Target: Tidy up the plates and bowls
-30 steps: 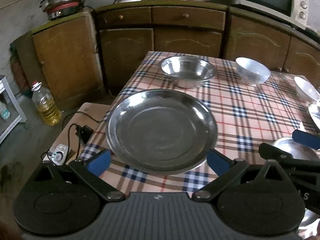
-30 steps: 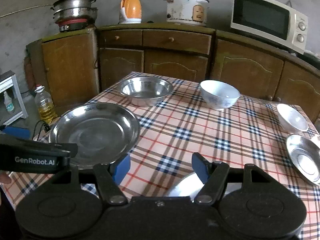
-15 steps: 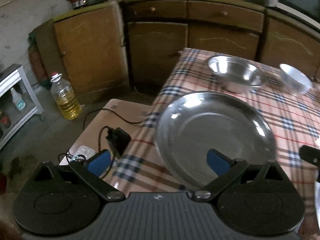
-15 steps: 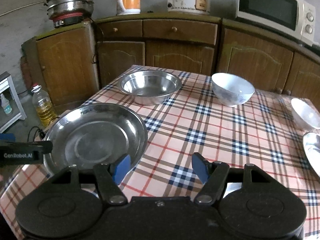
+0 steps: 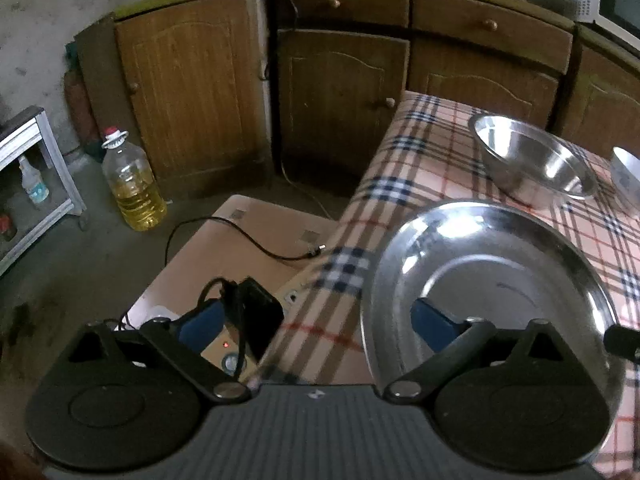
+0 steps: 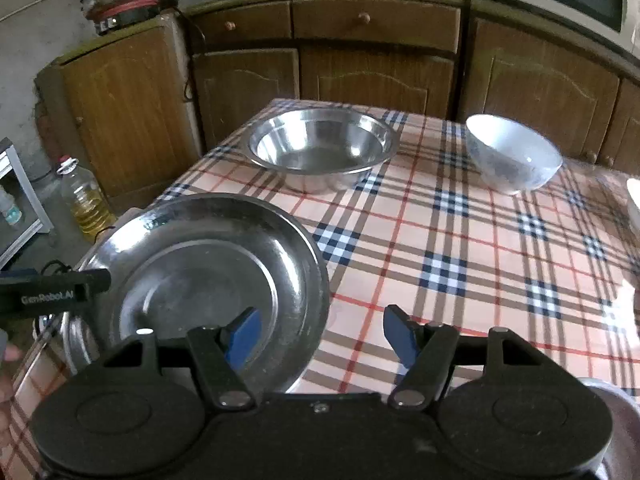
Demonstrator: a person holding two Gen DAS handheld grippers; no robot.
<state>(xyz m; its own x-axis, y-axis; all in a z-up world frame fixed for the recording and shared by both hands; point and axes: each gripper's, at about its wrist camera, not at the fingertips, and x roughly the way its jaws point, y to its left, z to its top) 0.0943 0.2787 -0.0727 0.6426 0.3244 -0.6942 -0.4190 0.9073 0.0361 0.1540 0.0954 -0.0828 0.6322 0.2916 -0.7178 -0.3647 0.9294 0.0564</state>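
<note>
We judge the sorting barely begun: the steel plate (image 6: 200, 280) at lower left, steel bowl (image 6: 320, 152) and white bowl (image 6: 514, 158) sit apart on the table (image 6: 460, 240), unstacked, while both our left gripper (image 5: 316, 324) and right gripper (image 6: 320, 334) have fingers apart, empty.
</note>
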